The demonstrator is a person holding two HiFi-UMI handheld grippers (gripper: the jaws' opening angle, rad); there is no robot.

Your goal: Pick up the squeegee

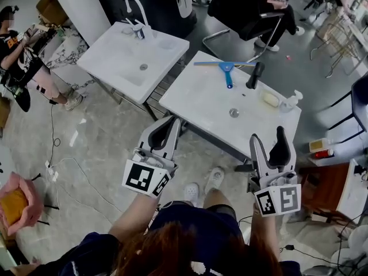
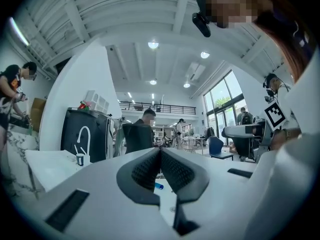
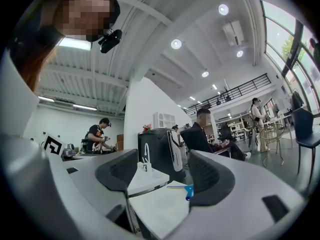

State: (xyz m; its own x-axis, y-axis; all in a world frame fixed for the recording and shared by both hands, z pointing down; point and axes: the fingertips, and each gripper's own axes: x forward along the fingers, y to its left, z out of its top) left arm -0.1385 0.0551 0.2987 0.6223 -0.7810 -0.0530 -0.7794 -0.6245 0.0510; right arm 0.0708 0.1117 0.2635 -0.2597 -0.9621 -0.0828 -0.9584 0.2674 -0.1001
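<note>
The squeegee, blue with a long thin blade, lies flat at the far edge of a white sink table. Its blue handle shows in the right gripper view, and a small blue piece of it shows below the pads in the left gripper view. My left gripper hangs at the table's near left corner with its pads meeting and nothing between them. At the near right corner, my right gripper stands open and empty. Both point level toward the table, well short of the squeegee.
On the table are a black faucet, a bar of soap, a pump bottle and a drain. A second white sink stands to the left, with a person beside it. Cables cross the floor.
</note>
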